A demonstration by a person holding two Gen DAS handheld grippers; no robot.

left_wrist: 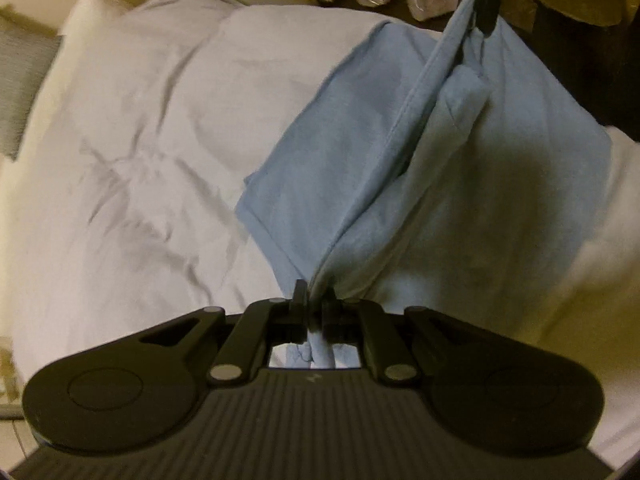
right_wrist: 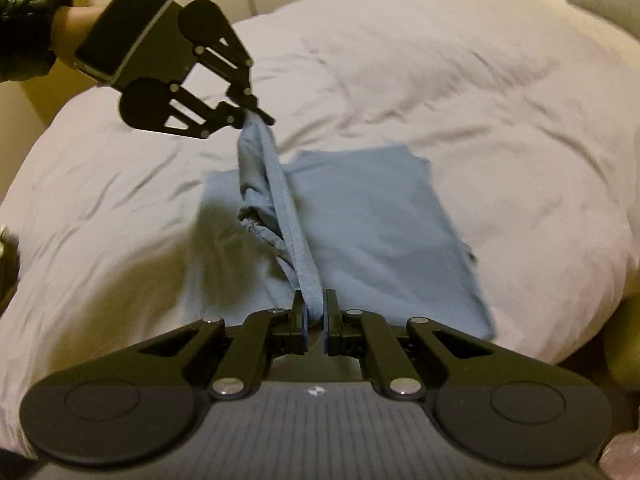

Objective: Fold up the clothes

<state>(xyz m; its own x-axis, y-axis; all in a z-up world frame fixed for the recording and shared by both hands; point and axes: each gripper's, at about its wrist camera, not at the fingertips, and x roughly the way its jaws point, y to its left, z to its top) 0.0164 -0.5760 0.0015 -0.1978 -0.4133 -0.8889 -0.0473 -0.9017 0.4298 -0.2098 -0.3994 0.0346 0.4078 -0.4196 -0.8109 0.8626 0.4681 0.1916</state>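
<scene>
Plain light-blue garment on a white, creased bedsheet; both tools black (pads blue).

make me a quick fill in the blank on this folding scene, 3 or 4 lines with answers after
1. The garment being folded is light ____ in colour.
2. It lies on a wrinkled ____ bed cover.
3. The left gripper and the right gripper are both ____ on the garment's edge.
4. The edge stretched between them is lifted ____ the rest of the garment.

Missing words: blue; white; shut; above
</scene>
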